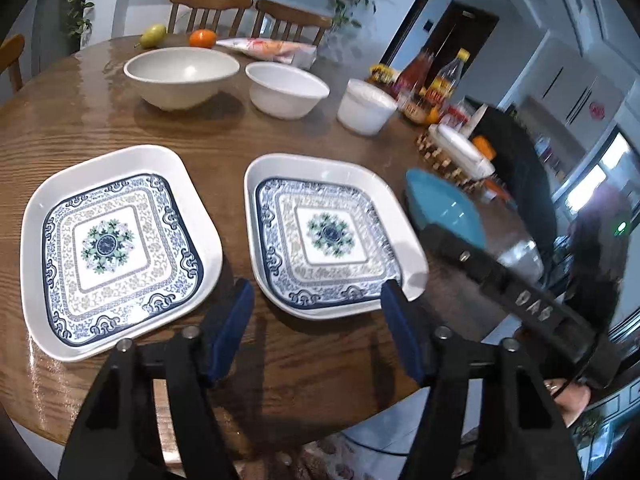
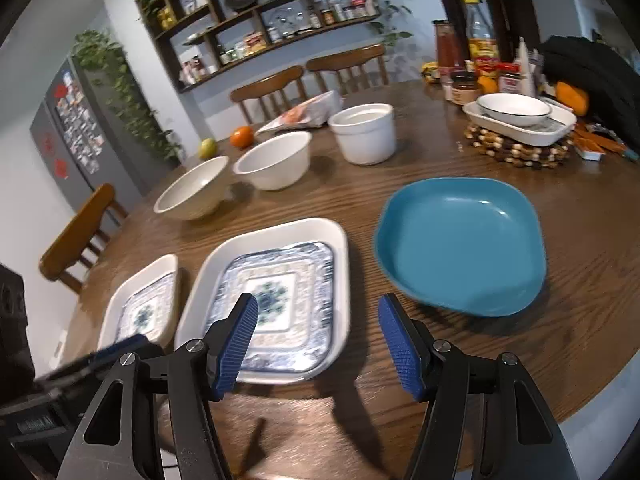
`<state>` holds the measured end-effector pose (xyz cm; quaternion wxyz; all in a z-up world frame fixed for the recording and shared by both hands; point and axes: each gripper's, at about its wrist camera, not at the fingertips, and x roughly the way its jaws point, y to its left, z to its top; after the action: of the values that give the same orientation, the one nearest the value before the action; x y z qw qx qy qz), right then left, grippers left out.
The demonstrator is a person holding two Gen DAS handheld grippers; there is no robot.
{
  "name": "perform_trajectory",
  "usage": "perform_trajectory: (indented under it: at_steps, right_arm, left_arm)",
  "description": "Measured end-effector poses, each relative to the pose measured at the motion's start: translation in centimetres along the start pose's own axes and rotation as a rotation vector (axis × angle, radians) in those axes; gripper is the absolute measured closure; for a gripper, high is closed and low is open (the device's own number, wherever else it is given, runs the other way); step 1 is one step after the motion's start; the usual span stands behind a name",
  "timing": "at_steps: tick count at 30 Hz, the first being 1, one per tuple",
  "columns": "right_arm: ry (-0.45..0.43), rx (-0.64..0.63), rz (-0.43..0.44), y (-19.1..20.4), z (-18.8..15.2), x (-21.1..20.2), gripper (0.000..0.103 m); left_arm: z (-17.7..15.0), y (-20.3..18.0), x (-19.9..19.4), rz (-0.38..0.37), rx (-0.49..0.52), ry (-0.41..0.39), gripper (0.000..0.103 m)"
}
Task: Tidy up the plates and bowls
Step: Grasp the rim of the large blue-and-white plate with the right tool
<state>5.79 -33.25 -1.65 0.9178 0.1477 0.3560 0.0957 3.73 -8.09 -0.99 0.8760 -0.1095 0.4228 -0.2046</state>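
Both grippers (left gripper (image 1: 316,300), right gripper (image 2: 318,316)) hover empty over the table (image 1: 100,120).

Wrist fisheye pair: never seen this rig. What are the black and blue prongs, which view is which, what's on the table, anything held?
No robot here: a person carries a two-finger gripper in each hand, each with a camera looking along its fingers.

Left view: left gripper, fingers apart, nothing between them. The right-hand tool crosses that view's right side.

Right view: right gripper, also apart and holding nothing.

On the wooden table: two patterned square plates, a blue plate, three white bowls in a row. Farther back: a pear, an orange, bottles and jars.
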Motion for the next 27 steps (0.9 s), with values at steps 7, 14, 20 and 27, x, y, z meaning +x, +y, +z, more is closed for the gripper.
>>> perform_trajectory:
  at_steps: [7, 14, 20, 27]
  right_arm:
    - [0.053, 0.029, 0.063, -0.7, 0.2, 1.8, 0.038]
    - [0.078, 0.025, 0.053, -0.5, 0.6, 3.6, 0.038]
    - [0.090, 0.008, 0.043, -0.2, 1.2, 5.2, 0.038]
    - [0.081, -0.012, 0.092, 0.3, 1.7, 6.3, 0.040]
  left_arm:
    - [0.4, 0.9, 1.4, 0.042, -0.017, 0.023, 0.042]
    - [1.5, 1.7, 2.9, 0.063, -0.029, 0.035, 0.042]
    - [2.9, 2.1, 3.6, 0.071, -0.047, 0.037, 0.042]
    - [3.7, 1.9, 4.5, 0.081, -0.050, 0.031, 0.043]
